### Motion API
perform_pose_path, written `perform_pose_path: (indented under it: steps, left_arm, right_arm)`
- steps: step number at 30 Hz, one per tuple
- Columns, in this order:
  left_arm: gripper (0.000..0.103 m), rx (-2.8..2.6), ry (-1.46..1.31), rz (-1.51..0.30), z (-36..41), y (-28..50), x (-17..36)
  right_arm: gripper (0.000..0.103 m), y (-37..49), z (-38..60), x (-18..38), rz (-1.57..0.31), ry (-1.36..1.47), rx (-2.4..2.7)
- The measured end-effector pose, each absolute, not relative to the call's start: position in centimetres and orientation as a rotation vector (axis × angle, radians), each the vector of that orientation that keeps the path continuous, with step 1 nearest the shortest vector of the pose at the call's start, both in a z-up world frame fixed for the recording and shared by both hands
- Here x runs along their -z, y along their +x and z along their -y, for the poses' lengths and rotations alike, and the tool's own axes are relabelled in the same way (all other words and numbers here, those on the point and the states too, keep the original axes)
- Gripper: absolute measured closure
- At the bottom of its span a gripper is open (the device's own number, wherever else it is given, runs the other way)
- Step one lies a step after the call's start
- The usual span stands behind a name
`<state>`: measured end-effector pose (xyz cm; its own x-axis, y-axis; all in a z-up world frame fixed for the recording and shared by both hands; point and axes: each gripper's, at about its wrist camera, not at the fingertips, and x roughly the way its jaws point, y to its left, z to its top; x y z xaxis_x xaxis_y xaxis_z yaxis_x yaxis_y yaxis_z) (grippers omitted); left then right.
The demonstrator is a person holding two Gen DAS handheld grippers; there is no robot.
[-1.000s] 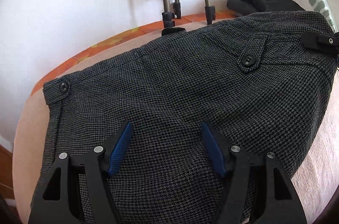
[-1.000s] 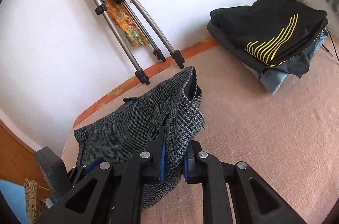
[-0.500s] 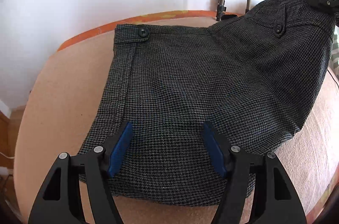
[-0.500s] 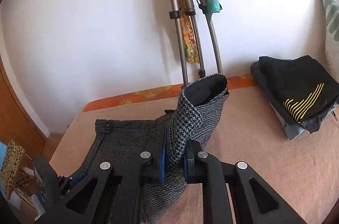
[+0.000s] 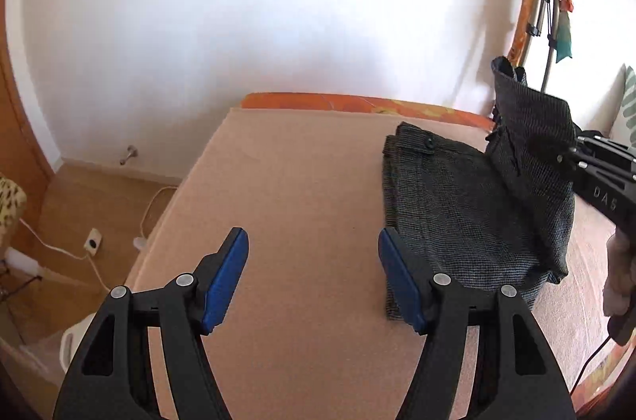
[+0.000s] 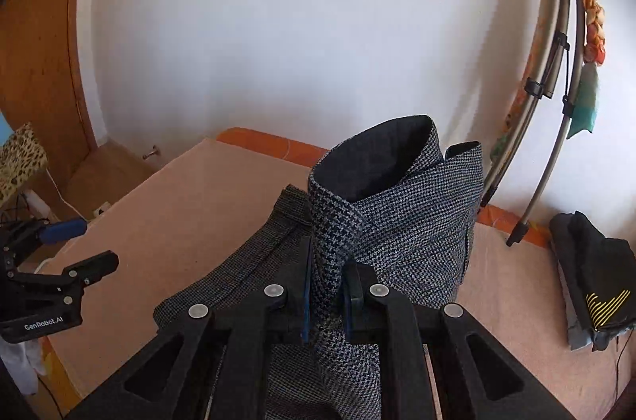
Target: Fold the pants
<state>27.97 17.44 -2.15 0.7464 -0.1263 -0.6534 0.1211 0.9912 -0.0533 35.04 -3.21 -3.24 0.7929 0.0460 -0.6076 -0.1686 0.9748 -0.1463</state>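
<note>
Left wrist view: the left tongs stand wide apart and empty above the bare pink bed. The pants lie to their right, mostly flat on the bed, with 1 end lifted upright by the right tongs.

Right wrist view: the right tongs are clamped on a thick bunch of the pants, whose houndstooth cloth stands up in a loose roll showing its dark lining. The left tongs hang open off the bed's edge. The weave looks heavy and soft, likely to slump rather than slide, so a hemmed corner or the buttoned waistband seems the firmest hold.
</note>
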Motion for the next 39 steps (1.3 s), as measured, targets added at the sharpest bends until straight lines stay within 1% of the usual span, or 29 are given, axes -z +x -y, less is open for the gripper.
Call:
perform_pose_path:
  steps: [5, 9, 17, 18, 19, 21, 22, 23, 27, 29, 32, 34, 36, 37, 38, 39]
  left_arm:
    - [0.035, 0.066, -0.059, -0.716, -20.9, 27.5, 2.5]
    - [0.035, 0.044, -0.060, -0.723, -21.5, 27.7, 3.1]
    - [0.035, 0.060, -0.065, -0.718, -21.3, 27.6, 2.9]
    - [0.035, 0.061, -0.068, -0.714, -21.2, 27.5, 2.7]
    - [0.035, 0.063, -0.068, -0.711, -21.2, 27.5, 2.6]
    - [0.035, 0.067, -0.059, -0.710, -20.8, 27.4, 2.5]
    - [0.035, 0.071, -0.055, -0.712, -20.5, 27.4, 2.4]
    - [0.035, 0.073, -0.049, -0.710, -20.3, 27.3, 2.4]
    - [0.035, 0.100, -0.029, -0.700, -18.9, 26.9, 2.1]
    - [0.035, 0.125, -0.014, -0.692, -17.7, 26.6, 1.8]
    - [0.035, 0.166, 0.001, -0.674, -15.7, 26.4, 1.1]
    - [0.035, 0.206, 0.005, -0.673, -14.2, 26.5, 0.8]
    - [0.035, 0.238, 0.033, -0.673, -12.4, 26.7, 0.7]
    - [0.035, 0.254, 0.048, -0.675, -11.6, 26.9, 0.8]
    - [0.035, 0.268, 0.058, -0.680, -10.7, 27.2, 1.0]
    - [0.035, 0.283, 0.065, -0.687, -9.9, 27.5, 1.2]
  right_arm:
    - [0.094, 36.6, -4.0, 7.9, -0.738, -0.383, -0.194]
    - [0.094, 36.8, -6.9, 11.3, -0.773, -0.483, -0.213]
    - [0.093, 36.5, -7.4, 12.4, -0.773, -0.522, -0.263]
    - [0.092, 36.6, -7.2, 12.3, -0.774, -0.500, -0.284]
    - [0.089, 36.7, -6.9, 12.0, -0.773, -0.478, -0.301]
    - [0.075, 36.5, -6.2, 11.2, -0.775, -0.416, -0.365]
    - [0.062, 36.3, -5.7, 10.6, -0.776, -0.375, -0.409]
    - [0.059, 35.9, -5.3, 9.9, -0.765, -0.330, -0.452]
    - [0.058, 34.7, -2.0, 6.6, -0.723, -0.164, -0.565]
    - [0.052, 34.5, 0.4, 4.8, -0.710, -0.052, -0.617]
    - [0.050, 34.5, 4.1, 2.8, -0.686, 0.081, -0.667]
    - [0.050, 34.6, 6.3, 2.0, -0.674, 0.118, -0.645]
    - [0.051, 35.4, 7.7, 1.5, -0.672, 0.113, -0.600]
    - [0.056, 35.6, 8.5, 1.4, -0.671, 0.102, -0.570]
    - [0.060, 36.0, 9.1, 1.4, -0.675, 0.090, -0.540]
    - [0.060, 36.6, 9.9, 1.6, -0.683, 0.080, -0.511]
